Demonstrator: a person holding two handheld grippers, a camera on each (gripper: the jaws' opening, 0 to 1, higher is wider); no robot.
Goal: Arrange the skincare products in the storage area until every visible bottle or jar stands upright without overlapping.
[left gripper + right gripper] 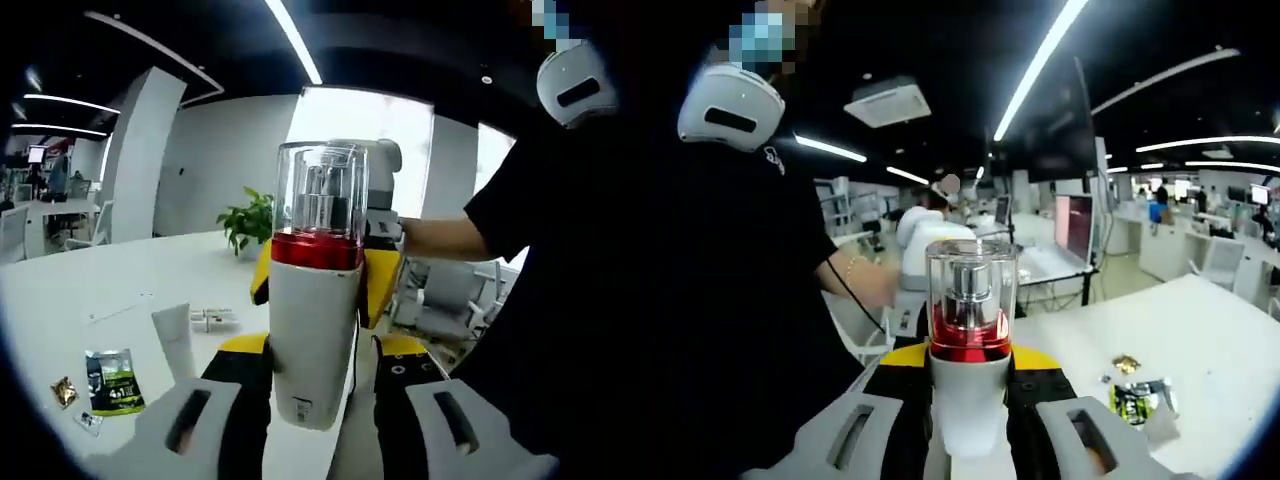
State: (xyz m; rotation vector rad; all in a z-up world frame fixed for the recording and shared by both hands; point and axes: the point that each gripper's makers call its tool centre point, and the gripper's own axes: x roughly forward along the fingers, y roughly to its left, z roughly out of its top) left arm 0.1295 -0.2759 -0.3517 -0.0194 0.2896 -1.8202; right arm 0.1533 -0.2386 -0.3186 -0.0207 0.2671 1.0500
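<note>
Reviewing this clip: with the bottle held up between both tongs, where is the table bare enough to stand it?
The white table is bare between the potted plant and the green sachet. In the right gripper view the tabletop beyond the sachet is also bare. Crowded: the near edge beside the left tongs, with the white tube, small wrappers and the sachet. Both tongs grip the bottle.

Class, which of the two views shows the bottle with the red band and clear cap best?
The left gripper view: the bottle shows whole, from clear cap to white base, upright between that view's jaws. In the right gripper view the bottle shows its cap and red band clearly, but its lower body sinks between the jaws.
</note>
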